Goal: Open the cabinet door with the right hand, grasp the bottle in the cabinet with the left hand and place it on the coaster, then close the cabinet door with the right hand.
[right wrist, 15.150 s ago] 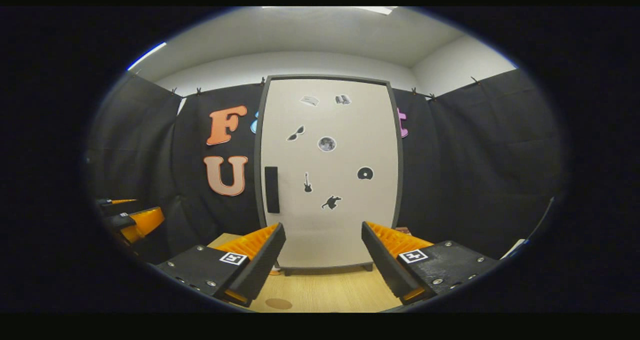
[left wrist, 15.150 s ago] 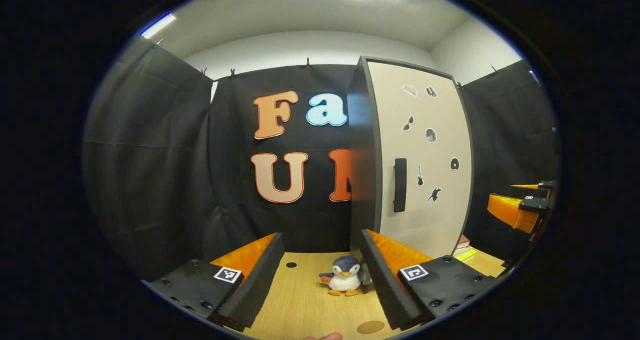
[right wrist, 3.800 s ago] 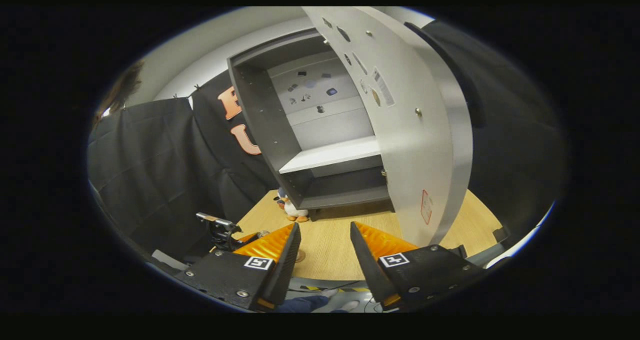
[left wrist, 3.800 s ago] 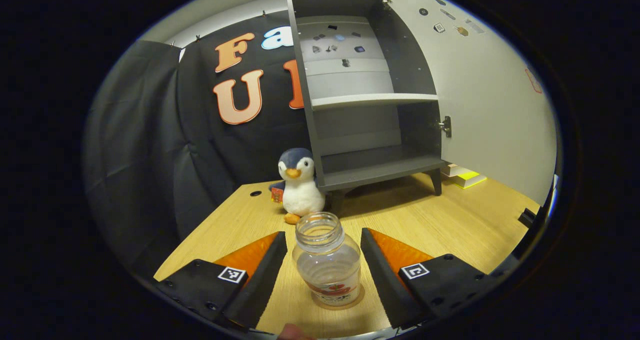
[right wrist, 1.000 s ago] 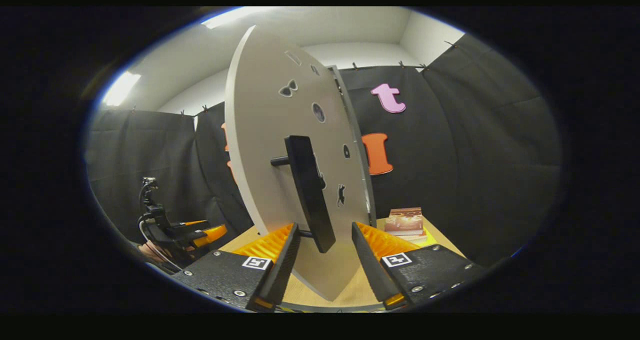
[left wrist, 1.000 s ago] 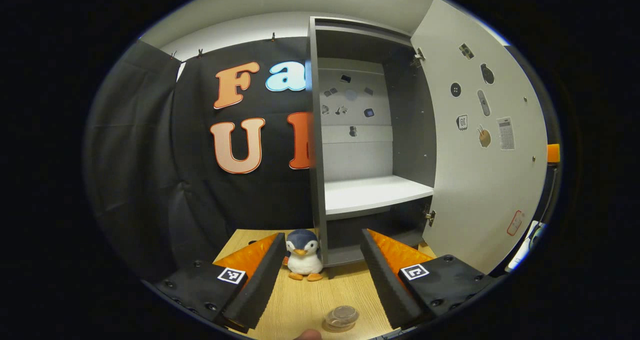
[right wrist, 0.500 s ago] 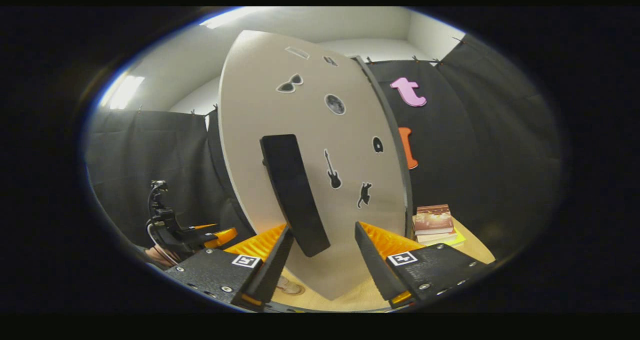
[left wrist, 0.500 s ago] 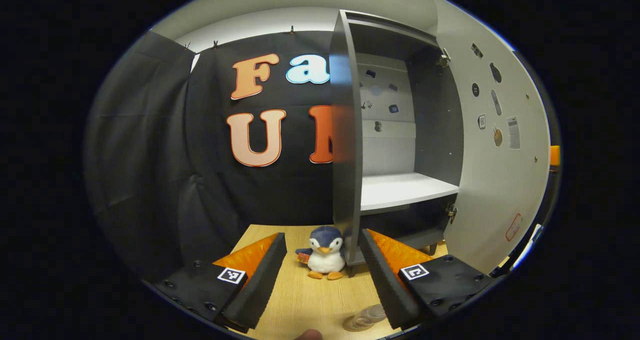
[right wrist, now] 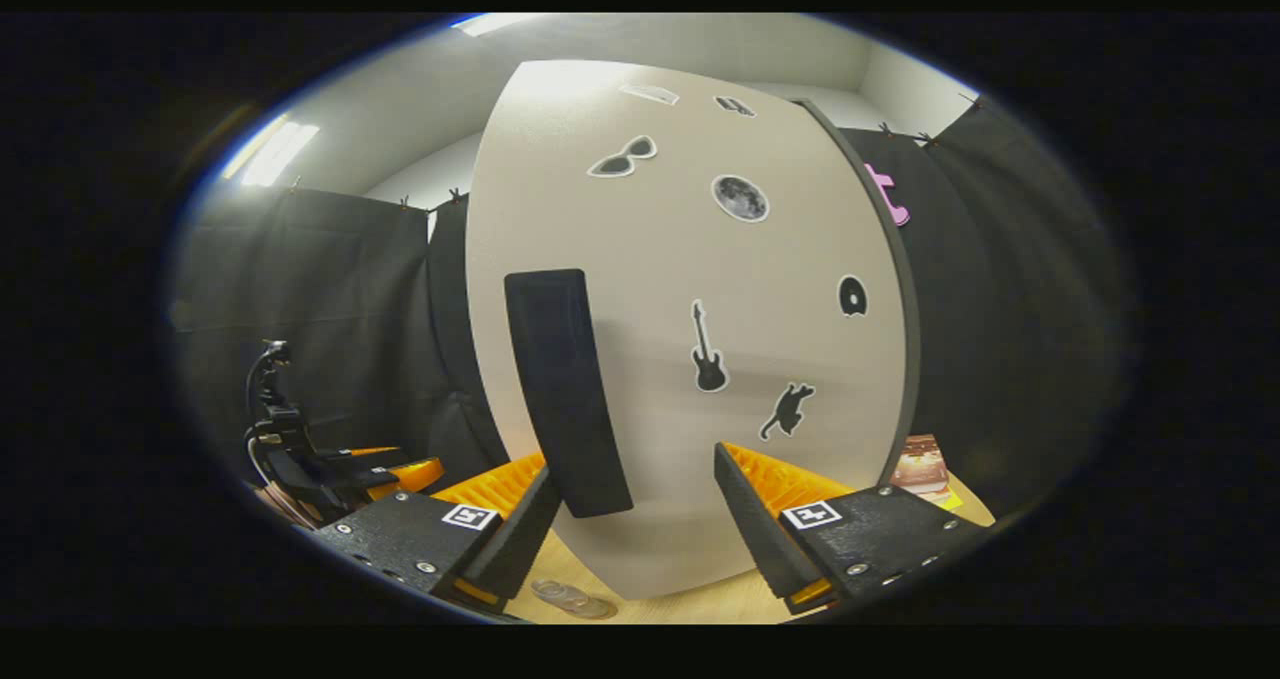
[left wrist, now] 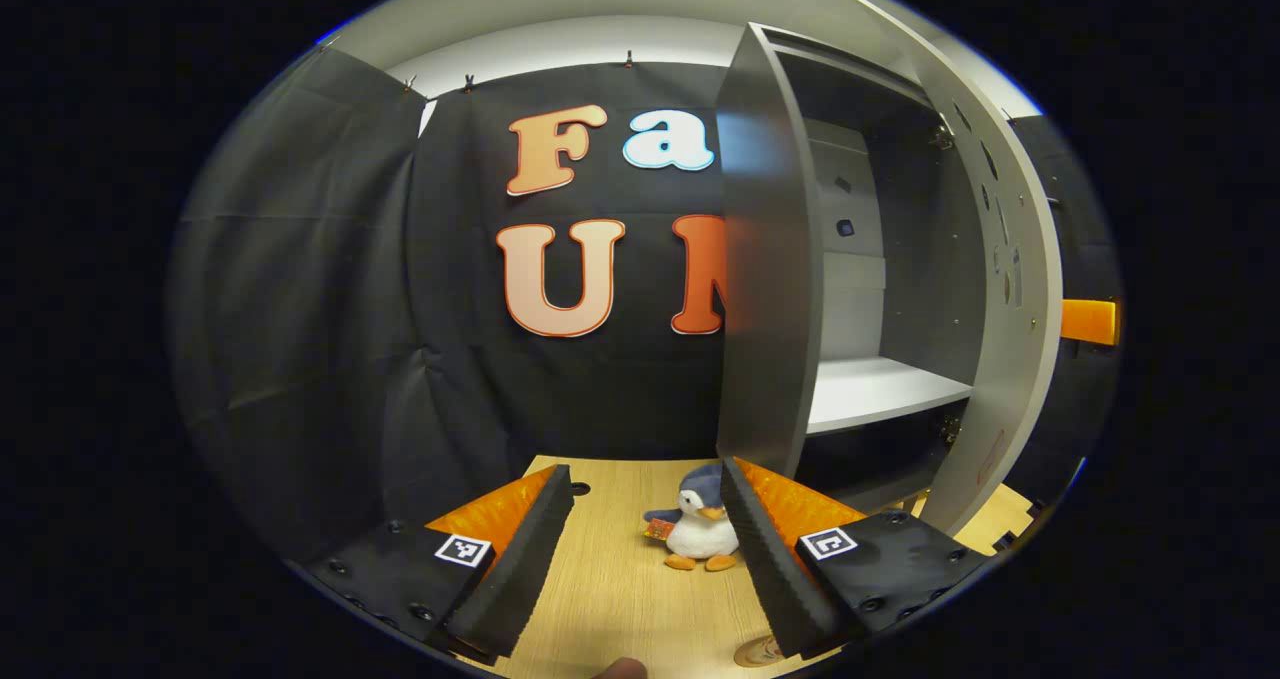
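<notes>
Two tools in frame, both spread wide with nothing between the fingers. Left tool (left wrist: 640,549) hangs over the bench (left wrist: 620,599), pointed at the cabinet (left wrist: 770,289) from its left side. Right tool (right wrist: 630,524) sits close up to the outside face of the cabinet door (right wrist: 700,289), door handle (right wrist: 565,389) just above the left finger; contact with handle or door not resolvable.

Door partly ajar in the left gripper view (left wrist: 1010,289), seen nearly edge-on. Stickers on its inner face too foreshortened to read; a reddish label low on it is illegible. Outer face in the right gripper view carries picture stickers, no legible text: sunglasses, moon, guitar, cat, disc, plus two near the top edge too distorted to identify.

Bottle (right wrist: 560,591) stands on the coaster (right wrist: 590,607) at the bottom edge of the right gripper view, cut off by the frame and partly behind the left finger; label not visible. Left gripper view shows just a sliver of the coaster (left wrist: 755,651) beside the right finger.

Plush penguin (left wrist: 700,529) on the bench next to the cabinet, half hidden by the right finger, small orange tag unreadable. Books (right wrist: 920,469) behind the door edge, covers unreadable. Lower cabinet compartment in shadow, contents not discernible. Left tool (right wrist: 385,471) also visible far left in the right gripper view.
</notes>
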